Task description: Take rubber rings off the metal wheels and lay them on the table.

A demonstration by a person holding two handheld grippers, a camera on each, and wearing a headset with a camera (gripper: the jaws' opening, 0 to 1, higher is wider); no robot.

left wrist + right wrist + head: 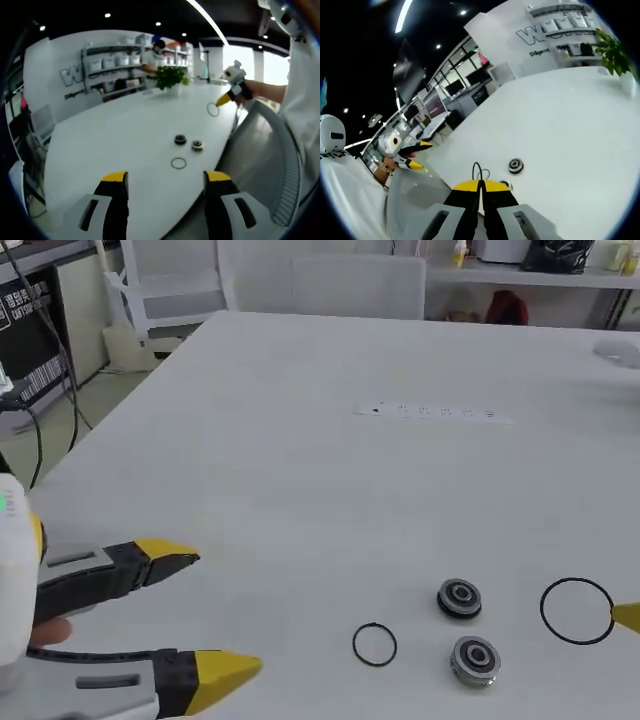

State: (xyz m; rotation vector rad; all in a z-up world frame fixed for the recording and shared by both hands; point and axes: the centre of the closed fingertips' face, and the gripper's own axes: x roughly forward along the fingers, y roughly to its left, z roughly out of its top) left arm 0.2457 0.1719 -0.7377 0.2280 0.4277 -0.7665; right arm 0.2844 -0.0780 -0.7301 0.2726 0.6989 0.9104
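Two wheels [459,599], loose ring [355,644], second ring [542,608] in right gripper [480,186]

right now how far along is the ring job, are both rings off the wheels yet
Done: one rubber ring lies flat on the table beside the two metal wheels. In hand: the right gripper is shut on a second ring, not yet laid down. Left: set it on the table. The left gripper is open and holds nothing. Both wheels look bare, though that is hard to confirm.

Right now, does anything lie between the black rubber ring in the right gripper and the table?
Nothing visible. The thin black rubber ring hangs from the right gripper over bare white table; the two metal wheels sit apart, leftward in the head view.
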